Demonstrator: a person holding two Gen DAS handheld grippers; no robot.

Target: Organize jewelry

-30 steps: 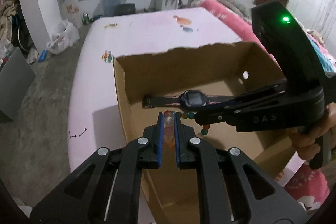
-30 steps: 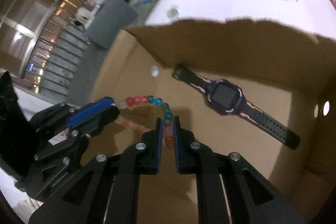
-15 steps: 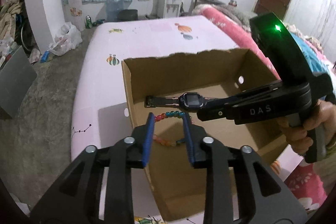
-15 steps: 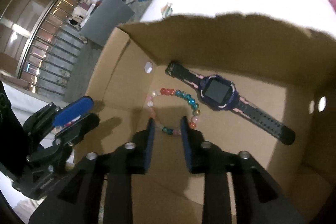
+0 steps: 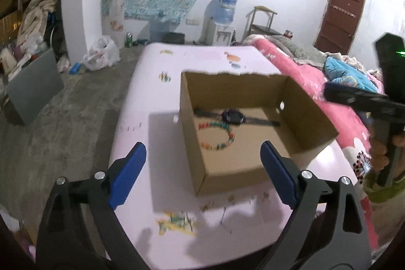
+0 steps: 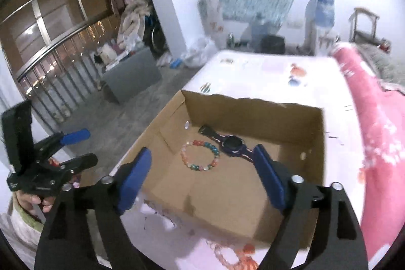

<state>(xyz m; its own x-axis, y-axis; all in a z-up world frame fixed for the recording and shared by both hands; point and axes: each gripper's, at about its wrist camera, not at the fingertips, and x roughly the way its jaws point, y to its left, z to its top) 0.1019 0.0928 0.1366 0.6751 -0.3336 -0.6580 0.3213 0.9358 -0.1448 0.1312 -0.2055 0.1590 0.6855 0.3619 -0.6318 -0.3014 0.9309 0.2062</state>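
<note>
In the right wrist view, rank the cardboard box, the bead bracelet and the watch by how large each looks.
1. cardboard box, by far the largest.
2. watch, its strap partly hidden behind a gripper finger.
3. bead bracelet, the smallest, though close to the watch; both lie side by side on the box floor.

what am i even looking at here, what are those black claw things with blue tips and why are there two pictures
There is no robot here. A person holds a hand-held gripper in each hand, and each carries a wide-angle camera looking along its two blue-padded fingers. One picture is from the left gripper, the other from the right gripper; each also catches the other tool at its edge, with a hand on its handle. Both point down at a cardboard box on a pale pink table. Inside the box lie a beaded bracelet and a dark watch, close together on the bottom. Nothing is held: both sets of jaws are opening, with nothing between them. More beads lie on the table outside the box.
</note>
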